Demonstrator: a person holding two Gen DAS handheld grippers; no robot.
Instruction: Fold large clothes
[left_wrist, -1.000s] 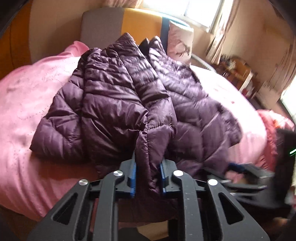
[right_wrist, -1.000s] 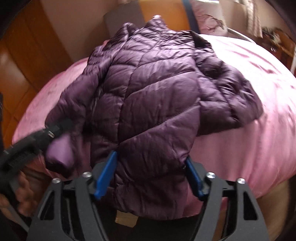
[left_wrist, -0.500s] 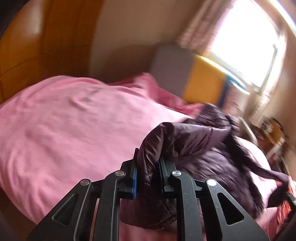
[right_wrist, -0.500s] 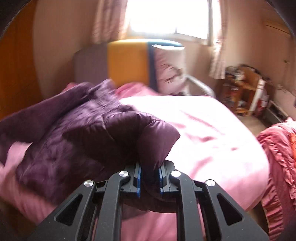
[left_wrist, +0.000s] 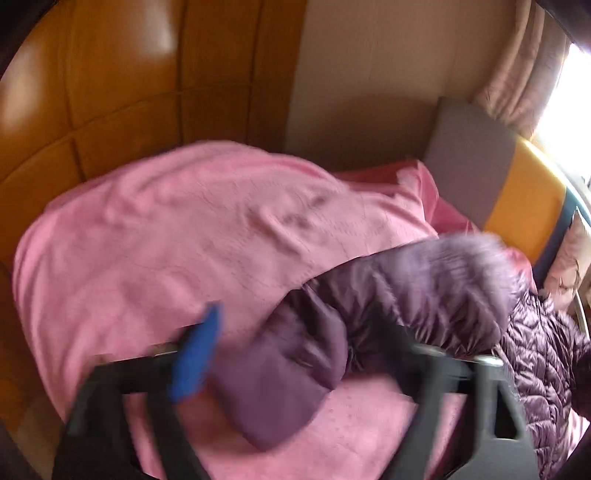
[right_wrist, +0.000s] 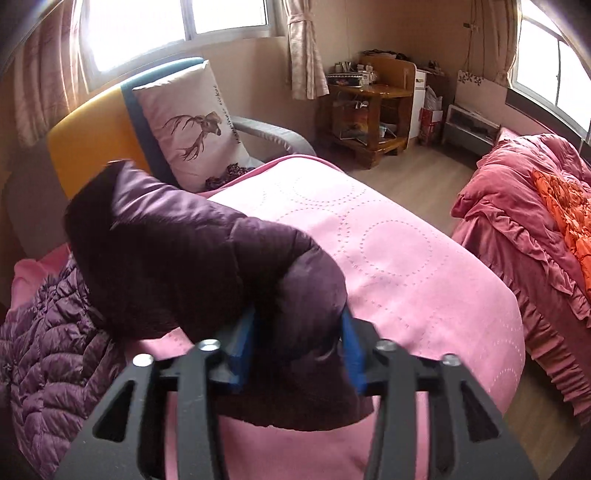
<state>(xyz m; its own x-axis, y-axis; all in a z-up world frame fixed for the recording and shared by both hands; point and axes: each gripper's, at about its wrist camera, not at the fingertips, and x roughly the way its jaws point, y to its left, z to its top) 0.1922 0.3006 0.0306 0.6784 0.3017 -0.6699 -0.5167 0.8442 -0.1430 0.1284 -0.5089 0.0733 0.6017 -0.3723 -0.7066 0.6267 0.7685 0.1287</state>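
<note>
A purple quilted puffer jacket lies on a bed with a pink cover. In the blurred left wrist view one sleeve stretches out over the cover. Its cuff sits loosely between the jaws of my left gripper, which are opening wide. In the right wrist view the other sleeve reaches away from the jacket body. My right gripper is opening too, and the puffy cuff fills the gap between its blue pads.
A deer-print pillow leans on an orange and grey headboard. A wooden desk stands across the wood floor. A second bed with a red ruffled quilt is on the right. Wooden wall panels rise beyond the bed.
Both grippers have swung apart, drawing the sleeves out to either side of the jacket. Their jaws, shut tight on the cuffs half a second ago, now stand wide.
</note>
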